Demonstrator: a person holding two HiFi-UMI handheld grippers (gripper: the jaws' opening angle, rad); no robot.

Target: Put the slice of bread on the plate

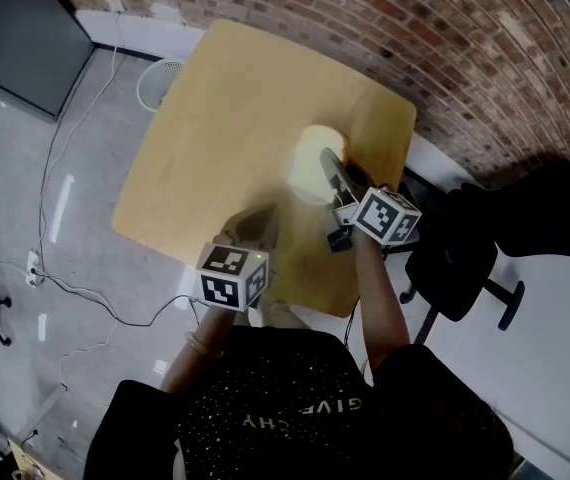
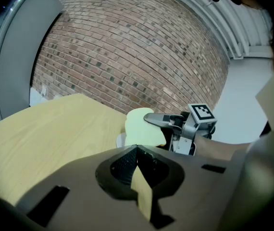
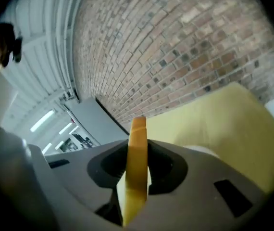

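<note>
A pale slice of bread (image 1: 308,173) hangs above the yellow wooden table (image 1: 225,118), with my right gripper (image 1: 331,164) shut on it. In the right gripper view the slice (image 3: 137,177) stands edge-on between the jaws. The left gripper view shows its flat face (image 2: 142,129) held upright by the right gripper (image 2: 152,118). Just below it there, a bit of the white plate (image 2: 119,140) peeks out. My left gripper (image 1: 255,226) hovers near the table's front edge, short of the bread, its jaws shut with nothing in them.
A brick wall (image 1: 445,38) runs behind the table. A black office chair (image 1: 460,268) stands to the right of the table. A white round basket (image 1: 159,82) and cables (image 1: 75,288) lie on the floor at the left.
</note>
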